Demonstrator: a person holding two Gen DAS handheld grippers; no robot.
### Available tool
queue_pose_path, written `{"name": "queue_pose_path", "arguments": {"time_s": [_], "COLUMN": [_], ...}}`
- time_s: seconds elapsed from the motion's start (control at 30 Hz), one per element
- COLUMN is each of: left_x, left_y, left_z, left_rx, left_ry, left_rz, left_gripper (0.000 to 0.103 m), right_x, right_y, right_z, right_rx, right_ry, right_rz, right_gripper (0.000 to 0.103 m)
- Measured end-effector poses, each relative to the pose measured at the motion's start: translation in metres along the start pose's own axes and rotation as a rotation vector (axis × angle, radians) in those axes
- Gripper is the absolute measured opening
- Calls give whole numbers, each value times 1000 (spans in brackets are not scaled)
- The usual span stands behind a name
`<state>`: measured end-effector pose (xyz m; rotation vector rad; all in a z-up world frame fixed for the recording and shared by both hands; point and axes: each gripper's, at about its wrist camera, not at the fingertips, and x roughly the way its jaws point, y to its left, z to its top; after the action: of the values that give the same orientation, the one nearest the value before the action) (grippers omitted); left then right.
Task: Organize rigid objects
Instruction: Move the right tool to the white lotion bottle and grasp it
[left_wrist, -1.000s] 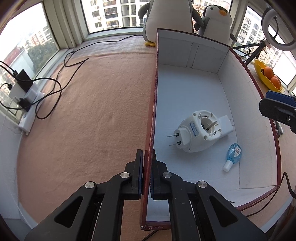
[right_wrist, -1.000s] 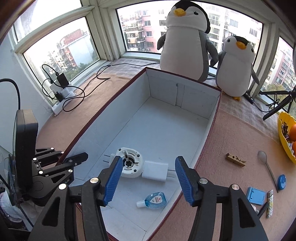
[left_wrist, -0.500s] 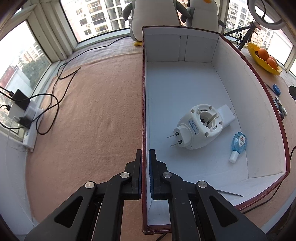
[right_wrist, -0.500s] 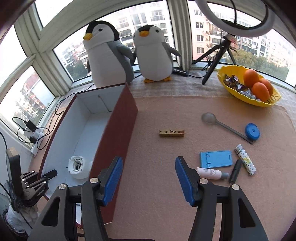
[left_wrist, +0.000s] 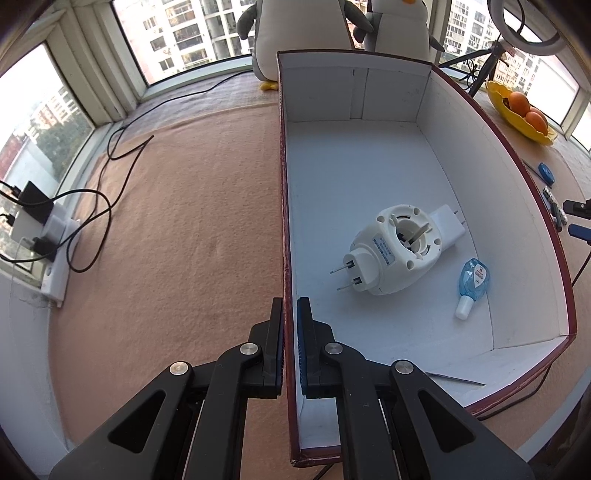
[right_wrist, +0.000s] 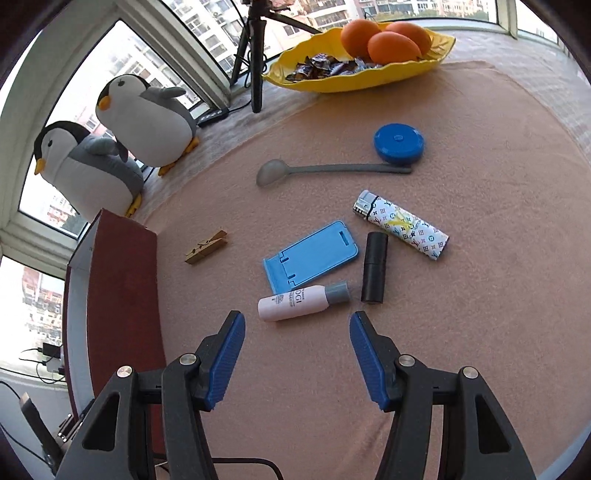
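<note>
Sunlit bay windows wrap around a broad table laid with a peach-coloured cloth (right_wrist: 461, 314), where two plush penguins (right_wrist: 110, 147) sit at the far edge beside a yellow fruit dish (right_wrist: 354, 79).

Largest on the cloth is the long box (left_wrist: 369, 177), dark red outside and white inside. The left gripper (left_wrist: 290, 347) is clenched on its near side wall, one finger outside and one inside, steadying it. Inside lie a white plug-in device (left_wrist: 391, 251) and a small blue bottle (left_wrist: 472, 284).

Loose items are scattered to the right of the box: a grey spoon (right_wrist: 325, 171), a blue round case (right_wrist: 399, 142), a patterned lighter (right_wrist: 402, 225), a blue phone stand (right_wrist: 314, 254), a black tube (right_wrist: 373, 273), a wooden clothespin (right_wrist: 206, 247) and a white bottle (right_wrist: 299, 302) with a grey cap.

The right gripper (right_wrist: 297, 350) hangs empty, its jaws spread apart. The white bottle lies just ahead of its fingertips, on its side, with its long axis running roughly across the gap from one finger to the other. That probably makes it the next pick, and the right hand is far nearer. As it stands the jaws would close on its ends, so a wrist turn to take it across the body looks likely.
</note>
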<state>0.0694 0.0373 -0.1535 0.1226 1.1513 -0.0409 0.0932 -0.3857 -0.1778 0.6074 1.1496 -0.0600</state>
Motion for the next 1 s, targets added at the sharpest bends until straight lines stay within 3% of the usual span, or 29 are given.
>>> {"name": "queue_pose_path", "arguments": {"time_s": [0.23, 0.43, 0.8, 0.87, 1.0], "left_x": [0, 0, 0, 0, 0], "left_y": [0, 1, 1, 2, 3], "left_z": [1, 0, 0, 0, -1], "left_rx": [9, 8, -2, -6, -18], "left_ry": [0, -3, -7, -7, -9], "left_rz": [-5, -10, -15, -17, -21], "left_gripper": [5, 5, 4, 5, 4], "right_x": [25, 44, 60, 62, 60], "right_y": [-11, -2, 31, 38, 35], "right_z": [9, 19, 23, 19, 14], "right_rx": [150, 138, -144, -230, -268], "right_ry": [34, 69, 97, 100, 97], "right_rz": [19, -54, -266, -314, -309], "right_gripper": [51, 49, 33, 24, 19]}}
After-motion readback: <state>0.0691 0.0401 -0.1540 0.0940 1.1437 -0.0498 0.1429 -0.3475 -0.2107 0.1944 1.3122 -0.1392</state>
